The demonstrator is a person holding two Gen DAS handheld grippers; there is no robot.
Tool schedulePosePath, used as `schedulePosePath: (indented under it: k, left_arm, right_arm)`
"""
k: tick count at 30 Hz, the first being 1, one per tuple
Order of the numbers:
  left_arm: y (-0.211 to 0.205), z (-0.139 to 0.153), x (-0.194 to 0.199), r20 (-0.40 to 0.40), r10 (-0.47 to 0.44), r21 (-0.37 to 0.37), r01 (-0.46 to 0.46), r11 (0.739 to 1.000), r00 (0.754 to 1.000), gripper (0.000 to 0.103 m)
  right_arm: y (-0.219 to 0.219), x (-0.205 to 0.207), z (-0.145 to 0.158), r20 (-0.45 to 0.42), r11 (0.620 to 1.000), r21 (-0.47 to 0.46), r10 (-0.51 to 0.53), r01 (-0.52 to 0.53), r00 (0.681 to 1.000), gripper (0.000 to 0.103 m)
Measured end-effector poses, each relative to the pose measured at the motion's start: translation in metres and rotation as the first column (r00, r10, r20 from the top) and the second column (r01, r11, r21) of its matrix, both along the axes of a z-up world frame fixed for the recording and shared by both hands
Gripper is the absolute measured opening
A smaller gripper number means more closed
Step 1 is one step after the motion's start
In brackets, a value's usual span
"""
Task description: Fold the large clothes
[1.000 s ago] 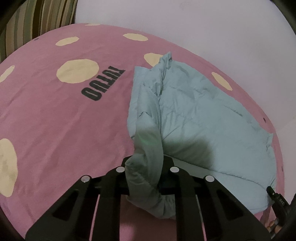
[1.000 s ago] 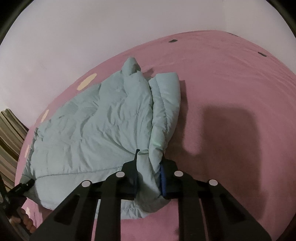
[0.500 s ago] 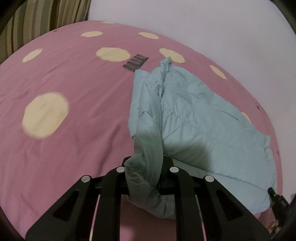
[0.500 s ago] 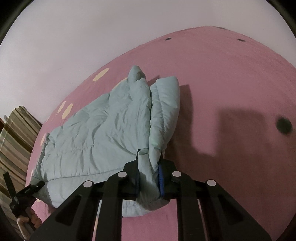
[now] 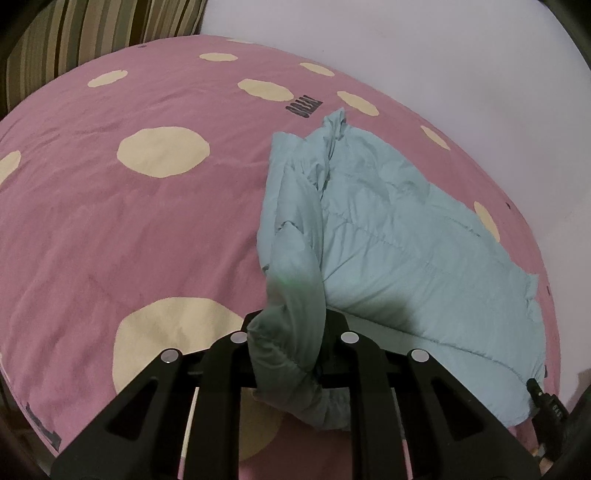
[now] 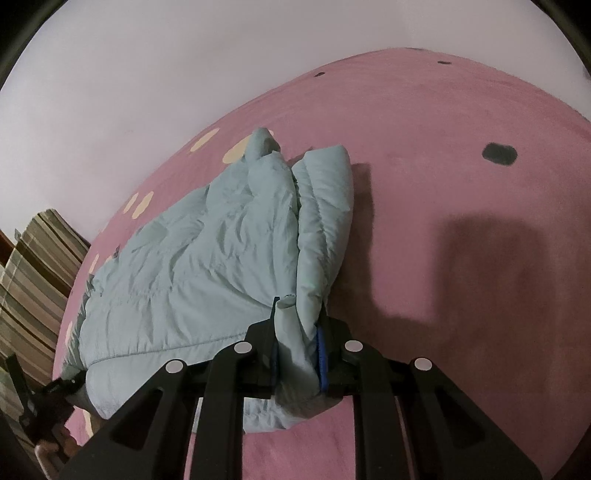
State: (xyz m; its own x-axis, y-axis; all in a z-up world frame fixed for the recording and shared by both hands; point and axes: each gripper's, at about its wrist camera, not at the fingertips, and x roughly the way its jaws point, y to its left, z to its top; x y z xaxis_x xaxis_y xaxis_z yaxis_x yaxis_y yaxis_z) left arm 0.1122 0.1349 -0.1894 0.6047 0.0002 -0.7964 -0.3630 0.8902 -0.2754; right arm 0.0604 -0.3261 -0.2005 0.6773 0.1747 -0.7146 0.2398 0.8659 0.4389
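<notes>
A: Why do both tongs pinch the jacket (image 5: 388, 236) at its near corners?

B: The left tongs (image 5: 290, 332) and right tongs (image 6: 297, 332) are each clamped on a bunched edge, probably so the near half can swing over the far half. The rest of the jacket lies flat on the bed (image 5: 129, 229).

A: Beyond the jacket?

B: Pink spotted cover, then a pale wall (image 6: 147, 74); a striped curtain (image 5: 92, 33) left of it

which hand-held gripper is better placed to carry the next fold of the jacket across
Neither clearly: both are clamped on the light blue jacket. The left hand-held gripper holds one near corner, the right hand-held gripper the other, so they would likely move together. The pink bedspread lies beyond each.
</notes>
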Motion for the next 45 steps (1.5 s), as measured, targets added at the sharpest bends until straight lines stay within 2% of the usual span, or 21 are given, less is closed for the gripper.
schedulePosePath:
  k: [2,4,6,9,13,15,19,21,24,25,28,31,36,40,45]
  left_arm:
    - [-0.001,0.000,-0.001,-0.002,0.002,0.012,-0.002,1.000,1.000,0.024]
    - [0.003,-0.001,-0.003,-0.015,0.016,-0.005,-0.016,1.000,1.000,0.039]
    - [0.010,-0.002,-0.007,-0.024,0.037,-0.032,-0.038,0.999,0.999,0.064]
    - [0.020,-0.002,-0.014,-0.025,0.054,-0.058,-0.056,0.997,0.998,0.066]
    - [0.030,0.002,-0.019,-0.035,0.051,-0.016,-0.051,0.999,0.998,0.074]
    - [0.034,0.005,-0.023,-0.032,0.049,-0.011,-0.049,0.999,0.998,0.075]
    - [0.044,0.016,-0.032,-0.022,0.059,-0.013,-0.059,0.998,0.998,0.076]
    - [0.048,0.021,-0.037,-0.017,0.068,0.012,-0.068,0.998,0.998,0.077]
    - [0.052,0.031,-0.042,-0.010,0.086,0.090,-0.085,0.992,0.996,0.077]
    - [0.052,0.036,-0.042,-0.003,0.091,0.139,-0.089,0.986,0.996,0.077]
    - [0.051,0.047,-0.038,0.020,0.071,0.201,-0.074,0.977,0.997,0.077]
    - [0.053,0.053,-0.032,0.032,0.050,0.179,-0.055,0.982,0.998,0.077]
    - [0.052,0.056,-0.017,0.023,0.008,0.170,-0.012,0.985,1.000,0.078]
    - [0.049,0.052,-0.008,0.015,-0.007,0.158,0.005,0.987,1.000,0.078]
    - [0.049,0.049,0.007,0.000,-0.029,0.146,0.028,0.989,1.000,0.078]
  right_arm:
    - [-0.001,0.002,0.000,0.003,1.000,0.006,-0.003,0.003,1.000,0.020]
    - [-0.004,0.003,0.000,-0.001,1.000,0.006,-0.010,0.010,1.000,0.025]
    - [-0.007,-0.004,0.000,0.002,1.000,0.004,-0.020,0.020,1.000,0.030]
    - [-0.014,-0.010,0.002,0.003,1.000,0.002,-0.031,0.031,1.000,0.034]
    - [-0.024,-0.019,0.009,0.010,0.998,-0.011,-0.065,0.065,0.998,0.041]
    - [-0.030,-0.023,0.013,0.015,0.996,-0.031,-0.083,0.084,0.996,0.045]
    - [-0.043,-0.030,0.026,0.022,0.983,-0.109,-0.144,0.145,0.989,0.045]
    - [-0.046,-0.032,0.035,0.032,0.977,-0.138,-0.159,0.162,0.987,0.045]
    - [-0.038,-0.031,0.050,0.061,0.978,-0.154,-0.129,0.137,0.990,0.045]
    - [-0.034,-0.030,0.053,0.066,0.980,-0.156,-0.113,0.122,0.991,0.045]
    - [0.000,-0.017,0.061,0.072,0.985,-0.172,-0.010,0.022,0.997,0.044]
    - [0.037,-0.004,0.063,0.062,0.978,-0.189,0.098,-0.084,0.993,0.044]
    - [0.105,0.031,0.065,0.041,0.943,-0.240,0.246,-0.229,0.968,0.044]
    - [0.143,0.057,0.061,0.009,0.919,-0.254,0.314,-0.301,0.949,0.043]
    - [0.172,0.074,0.056,-0.020,0.899,-0.280,0.346,-0.338,0.938,0.043]
